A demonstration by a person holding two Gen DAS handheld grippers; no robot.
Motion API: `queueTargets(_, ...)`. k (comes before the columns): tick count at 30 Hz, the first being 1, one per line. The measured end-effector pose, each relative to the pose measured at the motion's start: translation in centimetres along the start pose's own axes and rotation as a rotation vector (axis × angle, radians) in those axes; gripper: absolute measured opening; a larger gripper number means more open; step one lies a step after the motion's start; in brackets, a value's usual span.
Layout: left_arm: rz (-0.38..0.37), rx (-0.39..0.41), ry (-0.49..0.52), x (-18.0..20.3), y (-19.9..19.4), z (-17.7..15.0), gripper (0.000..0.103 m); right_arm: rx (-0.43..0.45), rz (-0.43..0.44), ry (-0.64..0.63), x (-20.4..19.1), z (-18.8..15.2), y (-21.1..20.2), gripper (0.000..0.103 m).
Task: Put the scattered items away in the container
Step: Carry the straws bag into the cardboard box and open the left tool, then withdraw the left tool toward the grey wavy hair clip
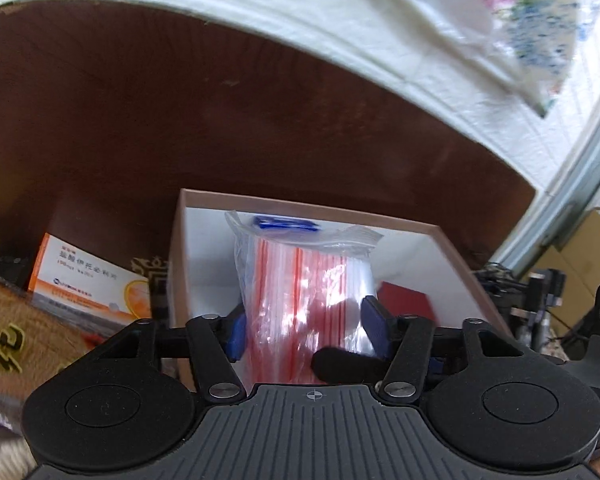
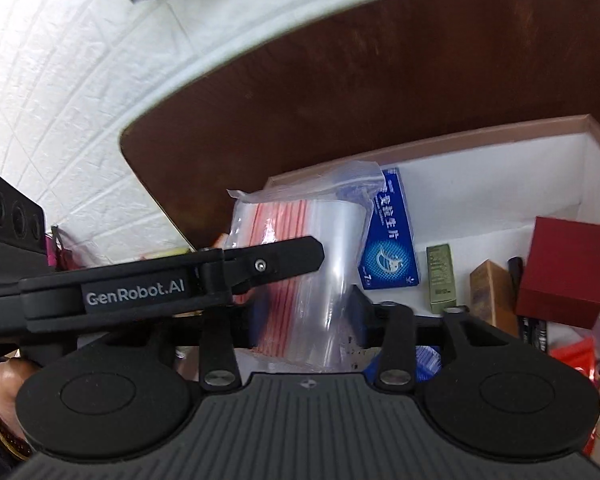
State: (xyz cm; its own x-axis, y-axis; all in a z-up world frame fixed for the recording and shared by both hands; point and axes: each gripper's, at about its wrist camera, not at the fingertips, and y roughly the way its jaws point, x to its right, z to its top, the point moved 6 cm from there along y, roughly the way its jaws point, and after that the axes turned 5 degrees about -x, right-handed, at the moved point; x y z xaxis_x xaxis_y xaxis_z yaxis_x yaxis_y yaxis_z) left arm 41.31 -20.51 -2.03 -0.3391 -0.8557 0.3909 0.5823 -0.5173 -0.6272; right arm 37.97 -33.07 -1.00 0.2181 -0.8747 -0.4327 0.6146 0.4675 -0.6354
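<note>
Pack of zip bags (image 1: 300, 300) stands upright between both tools, over the open box (image 1: 452, 248) on the brown surface (image 1: 180, 120). Left tool (image 1: 304, 330): jaws part open, blue pads (image 1: 374, 320) flanking the pack; contact can't be confirmed. Right tool (image 2: 306, 320): jaws part open round the same pack, pads look slack. Inside box: blue medicine pkt (image 2: 390, 236), red box (image 2: 562, 272), small green carton (image 2: 442, 278). Orange medicine box (image 1: 84, 280) lies outside, beside the box wall.
</note>
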Motion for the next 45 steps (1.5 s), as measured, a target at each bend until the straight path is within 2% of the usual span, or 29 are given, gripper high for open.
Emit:
queueTargets(1, -0.007, -0.004, -0.005, -0.1, 0.1, 0.1, 0.084, 0.001, -0.026, -0.002, 0.2, -0.1, 0.4, 0.082)
queueTargets(2, -0.019, -0.008, -0.002, -0.1, -0.1, 0.1, 0.089, 0.017, -0.061, -0.006, 0.3, -0.2, 0.5, 0.089)
queueTargets(3, -0.011, -0.007, 0.005, 0.0, -0.3, 0.0, 0.097, 0.034, -0.08, -0.011, 0.4, -0.3, 0.4, 0.089)
queueTargets(6, -0.015, 0.019, 0.049, 0.5, -1.3, -0.3, 0.102, 0.049, -0.071, 0.013, 0.6, -0.8, -0.1, 0.091)
queueTargets(15, -0.035, 0.0, 0.041, 1.4, -4.4, -2.3, 0.103, 0.061, -0.13, -0.035, -1.8, -2.3, -2.8, 0.096)
queueTargets(21, -0.059, 0.028, 0.029, 2.5, -9.4, -4.5, 0.103, 0.098, -0.14, -0.102, -5.1, -4.3, -6.2, 0.097)
queueTargets(24, -0.056, 0.061, 0.001, 2.7, -12.7, -7.2, 0.103, 0.147, -0.138, -0.143, -7.4, -7.0, -8.1, 0.098)
queueTargets(28, -0.052, 0.095, 0.007, 2.4, -16.5, -13.5, 0.103, 0.188, -0.113, -0.216, -10.4, -13.0, -9.2, 0.1)
queueTargets(31, -0.03, 0.072, -0.006, 1.2, -18.2, -18.9, 0.103, 0.167, -0.106, -0.258, -12.4, -18.1, -8.7, 0.101)
queueTargets(36, -0.013, 0.02, -0.109, -2.6, -20.8, -25.9, 0.103, 0.075, -0.045, -0.222, -14.8, -24.8, -6.6, 0.101)
queueTargets(40, 0.066, 0.016, -0.152, -6.4, -23.2, -28.7, 0.103, 0.001, 0.015, -0.214, -17.2, -27.5, -4.5, 0.101)
queueTargets(45, 0.151, 0.065, -0.227, -11.7, -26.6, -29.6, 0.103, -0.011, 0.067, -0.224, -20.2, -28.1, -3.3, 0.101)
